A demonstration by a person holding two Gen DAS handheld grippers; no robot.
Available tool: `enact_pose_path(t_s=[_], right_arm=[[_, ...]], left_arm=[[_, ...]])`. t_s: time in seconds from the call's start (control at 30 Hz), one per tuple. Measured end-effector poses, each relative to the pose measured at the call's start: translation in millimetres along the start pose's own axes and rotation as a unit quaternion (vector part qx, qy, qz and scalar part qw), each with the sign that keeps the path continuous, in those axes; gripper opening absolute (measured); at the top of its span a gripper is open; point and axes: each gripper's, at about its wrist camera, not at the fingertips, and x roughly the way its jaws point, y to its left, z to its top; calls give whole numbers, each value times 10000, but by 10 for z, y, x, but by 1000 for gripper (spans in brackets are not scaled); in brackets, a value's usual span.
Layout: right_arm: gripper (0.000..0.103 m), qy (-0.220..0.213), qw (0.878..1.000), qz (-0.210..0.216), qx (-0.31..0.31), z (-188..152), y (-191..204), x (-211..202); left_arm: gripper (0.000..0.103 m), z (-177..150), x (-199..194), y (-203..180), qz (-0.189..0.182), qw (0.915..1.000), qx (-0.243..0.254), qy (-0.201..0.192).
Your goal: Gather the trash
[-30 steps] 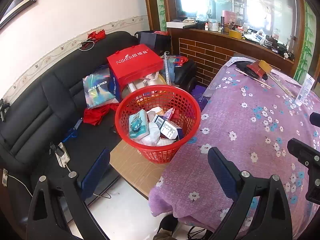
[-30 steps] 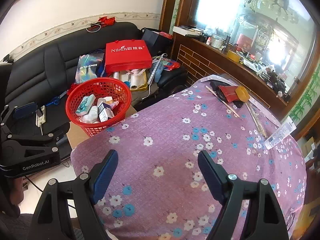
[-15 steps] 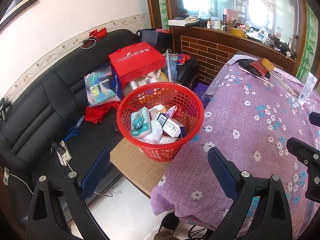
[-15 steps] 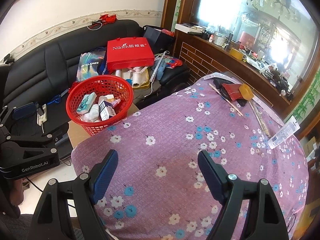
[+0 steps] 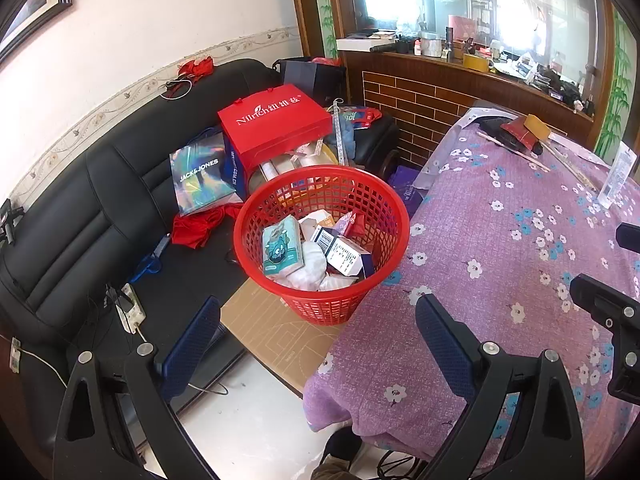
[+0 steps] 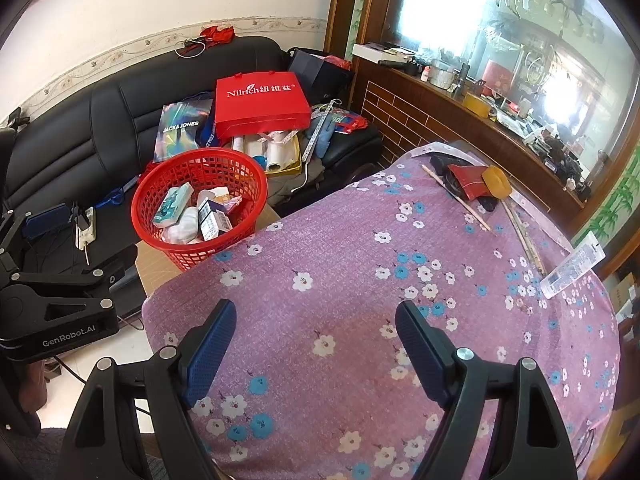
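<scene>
A red mesh basket [image 5: 372, 200] stands on a cardboard sheet [image 5: 276, 332] at the table's left edge, filled with boxes and white wrappers; it also shows in the right wrist view [image 6: 160, 184]. My left gripper [image 5: 316, 332] is open and empty, hovering in front of the basket above the floor and table corner. My right gripper [image 6: 314, 340] is open and empty above the purple flowered tablecloth [image 6: 340, 272]. At the table's far end lie a red packet [image 6: 466, 180], a yellow block [image 6: 496, 178], thin sticks [image 6: 456, 198] and a clear tube [image 6: 572, 266].
A black sofa [image 5: 80, 216] at the left holds a red shopping bag [image 5: 276, 128], a JACK&JONES bag [image 5: 198, 178] and a power strip [image 5: 130, 308]. A brick-faced counter [image 5: 420, 96] with clutter stands behind the table. White floor [image 5: 248, 412] shows below.
Both views have pulled back and slightly up from the basket and table. Both grippers stay open and empty.
</scene>
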Motion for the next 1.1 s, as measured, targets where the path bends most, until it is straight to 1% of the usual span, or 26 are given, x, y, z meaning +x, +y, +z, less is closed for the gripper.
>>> enact_pose_path(t_s=[1.1], right_arm=[[86,31,10000,-2,-37,-14,-9,78]], left_arm=[[98,20,18,-25,5,10000,25,5]])
